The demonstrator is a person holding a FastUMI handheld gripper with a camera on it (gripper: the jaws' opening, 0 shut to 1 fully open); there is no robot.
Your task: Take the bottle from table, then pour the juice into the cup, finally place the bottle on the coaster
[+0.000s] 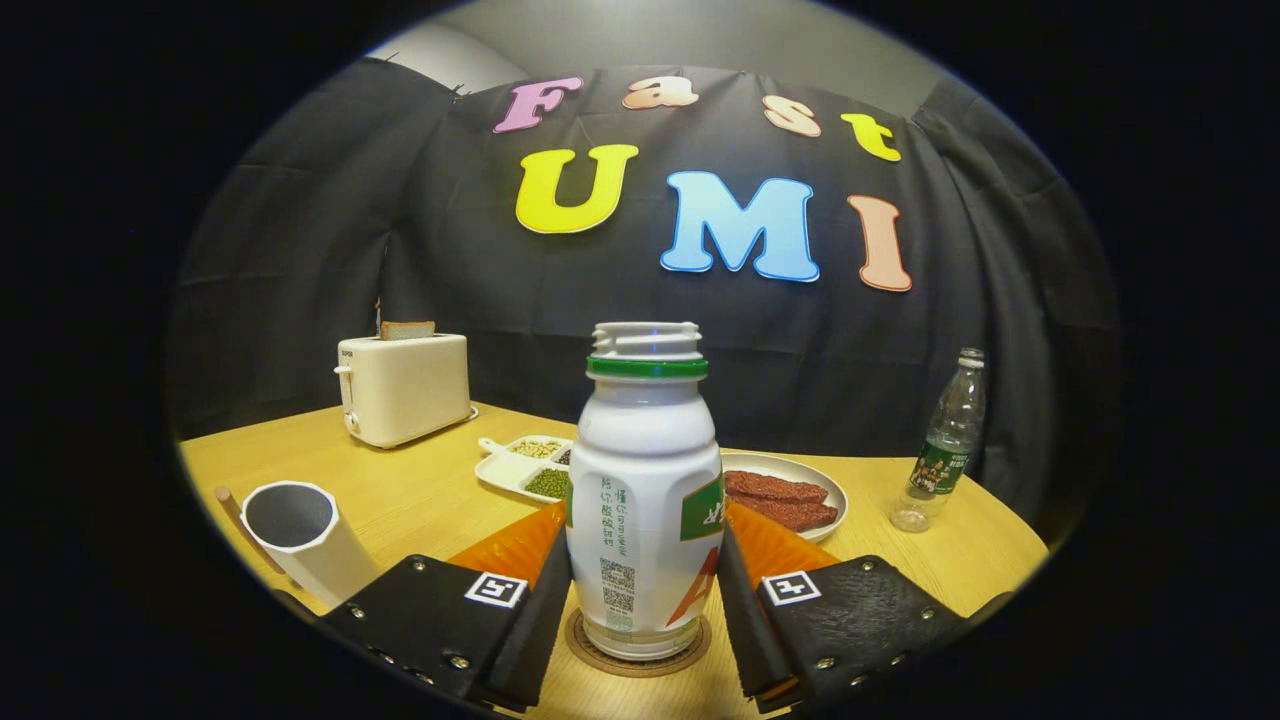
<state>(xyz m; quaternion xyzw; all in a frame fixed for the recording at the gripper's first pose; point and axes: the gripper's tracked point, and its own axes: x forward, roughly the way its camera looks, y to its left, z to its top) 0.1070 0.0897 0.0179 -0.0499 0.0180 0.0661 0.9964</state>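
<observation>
Bottle (645, 500) stands upright on the coaster (636, 652), dead centre between the hand-held gripper (640, 610) fingers; they look a touch off its sides, released I'd say. Cup (300, 535) sits off left on the bench (420, 490)

The gripper (645, 600) is held low and level, pointing toward the far wall. Its two fingers (540, 610) are spread a little, one seen at the near left and one at the near right. The inner faces are set just beside what stands between them; firm contact cannot be told.
</observation>
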